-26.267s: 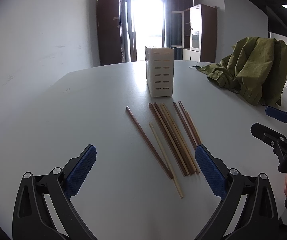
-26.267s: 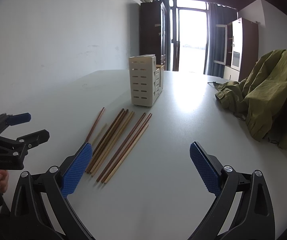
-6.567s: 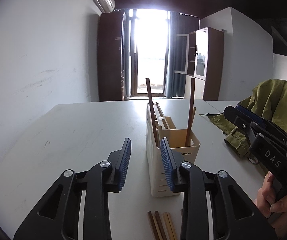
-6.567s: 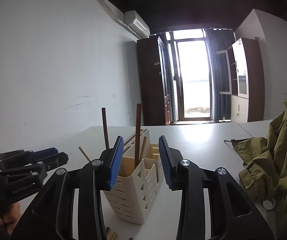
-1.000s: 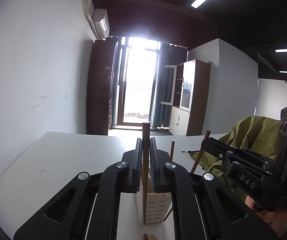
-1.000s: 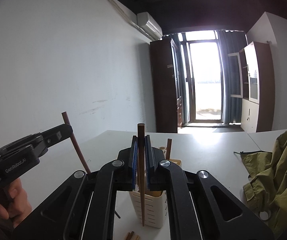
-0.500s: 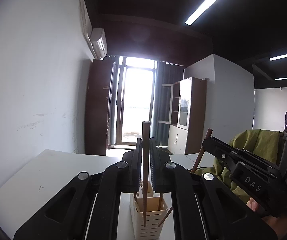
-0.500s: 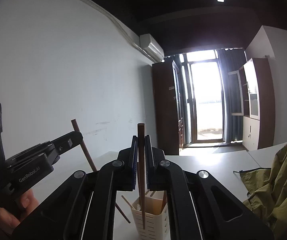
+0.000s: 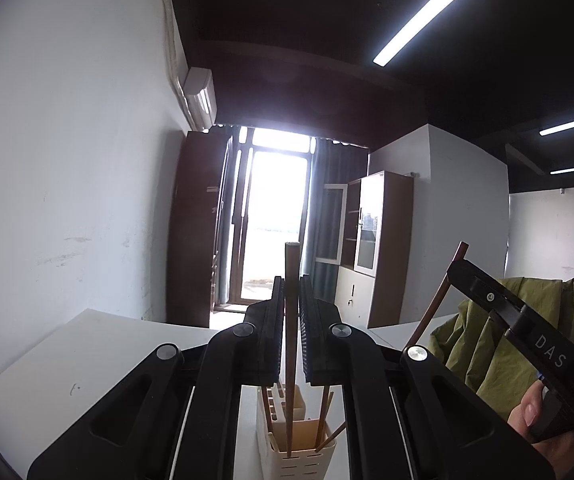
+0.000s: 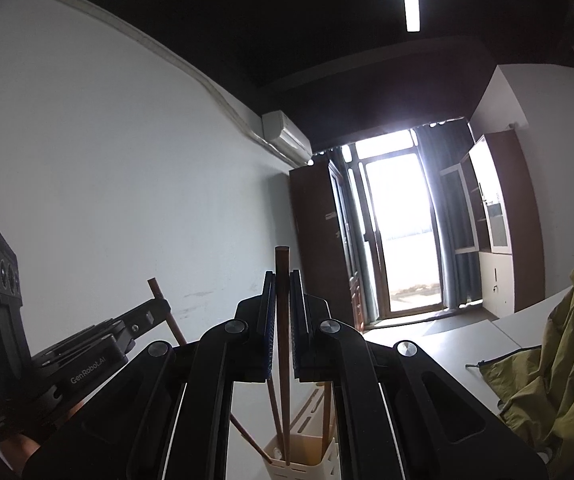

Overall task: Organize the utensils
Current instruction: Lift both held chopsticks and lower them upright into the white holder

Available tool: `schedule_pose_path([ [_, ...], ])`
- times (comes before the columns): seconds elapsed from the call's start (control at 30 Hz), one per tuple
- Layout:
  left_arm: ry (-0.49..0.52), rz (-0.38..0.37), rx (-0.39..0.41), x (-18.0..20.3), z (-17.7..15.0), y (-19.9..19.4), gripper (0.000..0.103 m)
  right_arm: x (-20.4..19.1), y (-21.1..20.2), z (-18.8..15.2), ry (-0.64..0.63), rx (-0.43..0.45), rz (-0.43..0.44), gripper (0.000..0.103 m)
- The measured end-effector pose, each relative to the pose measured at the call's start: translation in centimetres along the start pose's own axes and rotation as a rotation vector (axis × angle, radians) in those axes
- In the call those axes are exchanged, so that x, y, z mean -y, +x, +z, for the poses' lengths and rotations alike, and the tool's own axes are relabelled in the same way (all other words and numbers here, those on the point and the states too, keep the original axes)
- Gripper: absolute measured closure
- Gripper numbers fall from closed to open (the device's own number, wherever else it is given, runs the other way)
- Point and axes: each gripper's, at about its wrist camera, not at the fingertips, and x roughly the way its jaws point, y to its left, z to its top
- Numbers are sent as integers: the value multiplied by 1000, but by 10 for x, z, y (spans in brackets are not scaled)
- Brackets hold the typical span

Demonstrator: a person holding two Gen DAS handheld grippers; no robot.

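My left gripper (image 9: pixel 291 292) is shut on a dark brown chopstick (image 9: pixel 290 360) held upright, its tip down inside the cream slotted holder (image 9: pixel 299 460). My right gripper (image 10: pixel 282 284) is shut on another dark brown chopstick (image 10: pixel 283 360), also upright, its tip reaching into the same holder (image 10: pixel 303 460). Several more chopsticks lean inside the holder. In the left wrist view the right gripper (image 9: pixel 463 264) shows at the right with its chopstick slanting down. In the right wrist view the left gripper (image 10: pixel 159 304) shows at the left with its chopstick (image 10: pixel 167 316).
The holder stands on a white table (image 9: pixel 67 372). A green jacket (image 10: pixel 567 360) is heaped on the table to the right. A person's hand (image 9: pixel 543 420) holds the right gripper's handle. A white wall runs along the left; a bright door lies far ahead.
Both views have tipped upward, so the holder sits lower in each frame. Both chopsticks stay clamped, and their tips now stand inside the holder's top.
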Motion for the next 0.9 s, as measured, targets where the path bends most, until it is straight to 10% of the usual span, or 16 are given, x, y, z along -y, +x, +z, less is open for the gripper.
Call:
schedule_pose_path([
  [0.43, -10, -20, 53, 0, 2, 6, 96, 7, 31, -16, -24, -27, -12, 96],
  [0.9, 20, 22, -141, 1, -27, 65, 96, 12, 52, -33, -54, -148, -13, 95],
])
